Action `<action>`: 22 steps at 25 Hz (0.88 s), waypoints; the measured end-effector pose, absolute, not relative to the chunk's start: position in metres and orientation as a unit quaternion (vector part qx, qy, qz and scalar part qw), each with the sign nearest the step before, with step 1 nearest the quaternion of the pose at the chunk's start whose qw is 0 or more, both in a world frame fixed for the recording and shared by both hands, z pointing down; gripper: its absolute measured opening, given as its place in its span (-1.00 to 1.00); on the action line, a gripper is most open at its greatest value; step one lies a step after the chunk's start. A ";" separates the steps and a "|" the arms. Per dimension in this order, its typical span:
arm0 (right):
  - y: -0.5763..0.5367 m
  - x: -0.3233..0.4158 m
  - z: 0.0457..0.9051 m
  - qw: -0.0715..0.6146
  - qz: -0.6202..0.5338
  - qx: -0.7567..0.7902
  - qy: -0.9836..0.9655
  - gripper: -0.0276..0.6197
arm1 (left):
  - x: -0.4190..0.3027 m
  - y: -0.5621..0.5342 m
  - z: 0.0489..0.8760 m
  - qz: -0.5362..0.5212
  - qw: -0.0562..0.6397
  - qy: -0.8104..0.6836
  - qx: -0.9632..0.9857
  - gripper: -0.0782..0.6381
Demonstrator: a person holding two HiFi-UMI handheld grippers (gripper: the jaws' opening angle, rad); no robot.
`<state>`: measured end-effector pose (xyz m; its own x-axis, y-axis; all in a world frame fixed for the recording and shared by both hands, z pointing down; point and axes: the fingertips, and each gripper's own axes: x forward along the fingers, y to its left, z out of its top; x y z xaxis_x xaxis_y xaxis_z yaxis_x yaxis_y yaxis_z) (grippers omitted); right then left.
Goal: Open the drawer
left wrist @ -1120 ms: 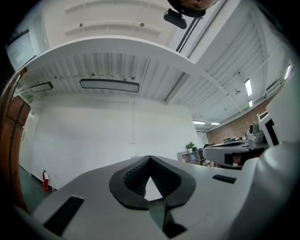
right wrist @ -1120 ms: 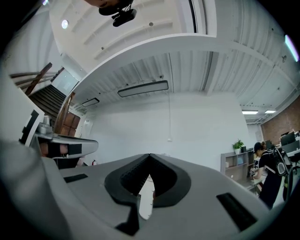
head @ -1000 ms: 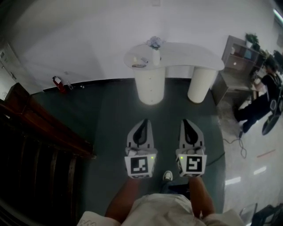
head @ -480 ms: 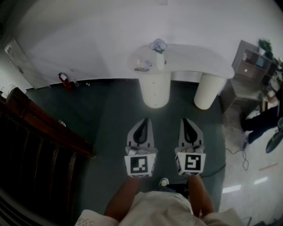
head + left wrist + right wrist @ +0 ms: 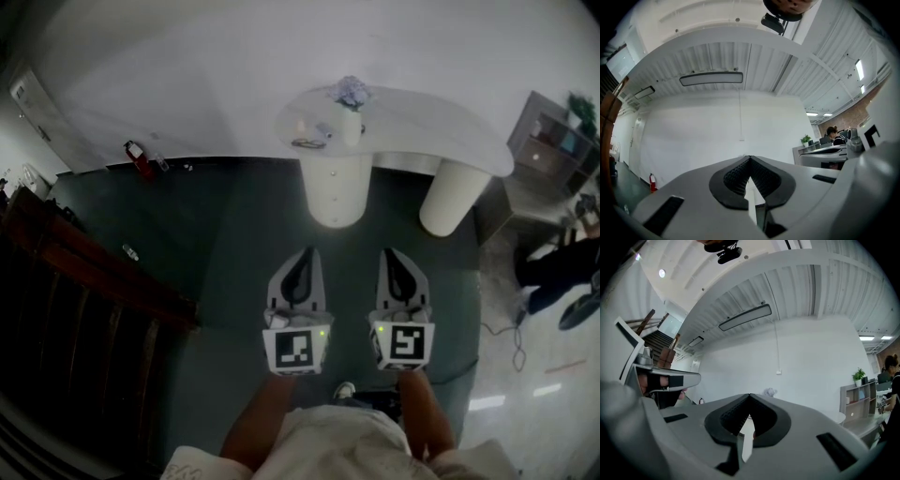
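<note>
The table (image 5: pixel 422 117) stands at 12 o'clock against the wall, on a drawer pedestal (image 5: pixel 335 192) at its left and a second pedestal (image 5: pixel 450 202) at its right. A flower vase (image 5: pixel 352 112) sits on it above the drawer pedestal. The left hand-held gripper (image 5: pixel 304 255) and right hand-held gripper (image 5: pixel 393 255) are side by side at 6 o'clock, well apart from the table. A fire extinguisher (image 5: pixel 139 157) is at 10 o'clock, a stair railing (image 5: pixel 103 281) at 8, and a shelf unit (image 5: pixel 553 145) at 2.

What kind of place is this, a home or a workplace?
Probably an office-like workplace: a white curved table on round pedestals, a red fire extinguisher and a dark wooden stair railing.
</note>
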<state>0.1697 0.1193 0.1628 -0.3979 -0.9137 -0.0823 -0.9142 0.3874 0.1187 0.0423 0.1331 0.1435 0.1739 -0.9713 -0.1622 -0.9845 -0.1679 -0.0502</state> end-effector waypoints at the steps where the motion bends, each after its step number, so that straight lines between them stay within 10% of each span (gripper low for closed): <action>1: 0.112 0.165 0.165 0.000 0.072 -0.550 0.832 -0.90 | 0.039 0.126 0.146 0.047 0.070 0.640 -0.764 -0.78; 22: -0.054 0.009 0.168 -0.018 0.093 -0.585 0.806 -0.90 | -0.131 -0.045 0.154 0.054 0.068 0.626 -0.775 -0.78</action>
